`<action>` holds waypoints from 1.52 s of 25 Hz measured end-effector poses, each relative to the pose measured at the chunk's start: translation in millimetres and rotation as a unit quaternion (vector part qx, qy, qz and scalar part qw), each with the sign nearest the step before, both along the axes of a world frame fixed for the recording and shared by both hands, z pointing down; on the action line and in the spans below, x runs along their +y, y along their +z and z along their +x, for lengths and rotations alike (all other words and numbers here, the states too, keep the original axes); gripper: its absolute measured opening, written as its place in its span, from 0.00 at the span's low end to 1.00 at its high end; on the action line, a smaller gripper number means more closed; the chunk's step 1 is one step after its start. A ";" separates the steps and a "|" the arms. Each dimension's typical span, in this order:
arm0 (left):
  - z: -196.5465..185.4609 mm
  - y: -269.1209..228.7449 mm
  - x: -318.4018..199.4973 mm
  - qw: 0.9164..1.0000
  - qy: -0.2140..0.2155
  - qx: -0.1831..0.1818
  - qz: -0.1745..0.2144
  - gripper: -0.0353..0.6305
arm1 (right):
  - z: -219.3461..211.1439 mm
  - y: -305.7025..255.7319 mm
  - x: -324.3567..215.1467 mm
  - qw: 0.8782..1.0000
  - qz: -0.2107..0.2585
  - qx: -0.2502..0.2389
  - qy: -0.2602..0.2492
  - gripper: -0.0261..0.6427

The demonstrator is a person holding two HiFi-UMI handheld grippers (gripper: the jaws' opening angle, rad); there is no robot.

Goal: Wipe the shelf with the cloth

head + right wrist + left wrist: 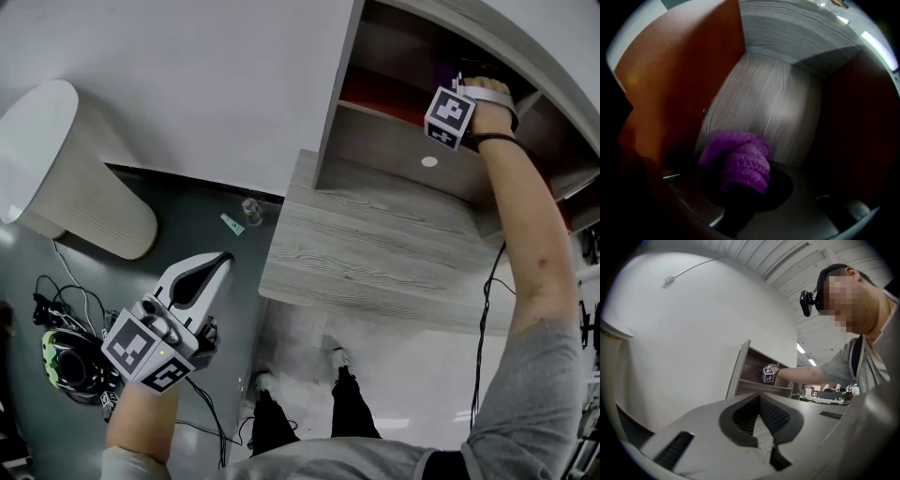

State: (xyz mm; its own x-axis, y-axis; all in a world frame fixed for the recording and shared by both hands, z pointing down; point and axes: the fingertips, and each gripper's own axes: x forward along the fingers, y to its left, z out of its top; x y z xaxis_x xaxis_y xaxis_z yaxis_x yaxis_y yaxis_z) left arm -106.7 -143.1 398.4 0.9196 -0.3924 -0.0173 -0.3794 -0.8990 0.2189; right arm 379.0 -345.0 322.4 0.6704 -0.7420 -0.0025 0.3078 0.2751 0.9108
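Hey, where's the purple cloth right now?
The purple cloth is clamped in the jaws of the right gripper, inside the shelf's upper compartment at the head view's upper right, close to its grey back panel and orange side wall.

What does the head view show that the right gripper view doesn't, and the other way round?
Head view only: the left tool hanging low over the floor, the wooden desk top and the cables. Right gripper view only: the purple cloth clamped in the right tool, in front of the shelf's grey back panel. Both: the shelf compartment's orange panel.
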 end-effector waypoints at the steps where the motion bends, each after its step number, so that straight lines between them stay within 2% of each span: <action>1: -3.8 -1.5 -0.5 1.000 -0.002 0.001 0.000 0.09 | 7.9 1.2 4.4 1.000 -0.005 -0.004 0.024 0.14; 3: -8.1 -5.3 -0.8 1.000 -0.005 0.009 -0.001 0.09 | 24.5 2.2 13.1 0.996 -0.018 -0.024 0.088 0.14; 6: -7.7 -4.6 0.4 1.000 -0.003 0.015 -0.004 0.09 | 55.0 11.9 28.8 0.980 -0.046 -0.052 0.189 0.13; 8: -6.8 -1.7 -0.4 1.000 -0.003 0.012 -0.004 0.09 | 64.9 18.5 30.8 0.973 -0.058 -0.062 0.214 0.13; 10: -8.1 -2.0 0.0 1.000 -0.003 0.010 -0.003 0.09 | 61.4 17.6 29.5 0.972 -0.061 -0.074 0.213 0.13; 12: -11.4 -5.8 2.7 1.000 -0.001 0.010 -0.001 0.09 | 32.4 11.0 24.0 0.979 -0.048 -0.108 0.165 0.13; 14: -13.5 -9.0 4.5 1.000 0.000 0.010 -0.001 0.09 | -29.1 10.3 6.7 0.984 -0.035 -0.170 0.048 0.14; 16: -12.4 -9.6 5.4 1.000 0.001 0.009 -0.001 0.09 | -98.9 20.3 -15.6 0.968 -0.047 -0.232 -0.083 0.14; 18: -10.8 -9.0 6.3 1.000 0.000 0.009 0.001 0.09 | -151.8 29.6 -34.9 0.950 -0.061 -0.252 -0.174 0.14; 19: -10.4 -8.5 6.4 1.000 -0.001 0.009 0.001 0.09 | -169.3 32.9 -43.4 0.945 -0.065 -0.250 -0.202 0.14; 21: -10.2 -6.7 5.5 1.000 -0.003 0.009 0.000 0.09 | -184.9 40.7 -60.3 0.942 -0.071 -0.244 -0.218 0.14; 25: -10.3 -2.1 2.6 1.000 -0.006 0.011 -0.005 0.09 | -171.5 60.7 -85.1 0.955 -0.088 -0.214 -0.183 0.14; 30: -3.3 -2.2 -2.4 1.000 -0.005 0.019 -0.004 0.09 | -157.5 68.0 -85.2 0.972 -0.131 -0.137 -0.136 0.14; 34: 4.4 -2.0 -1.6 1.000 0.003 0.019 -0.007 0.09 | -104.4 76.5 -54.2 0.975 -0.172 -0.131 -0.058 0.14; 38: 4.8 -10.9 -4.3 1.000 0.005 0.021 -0.002 0.09 | -49.2 80.7 -23.9 0.970 -0.204 -0.129 0.018 0.14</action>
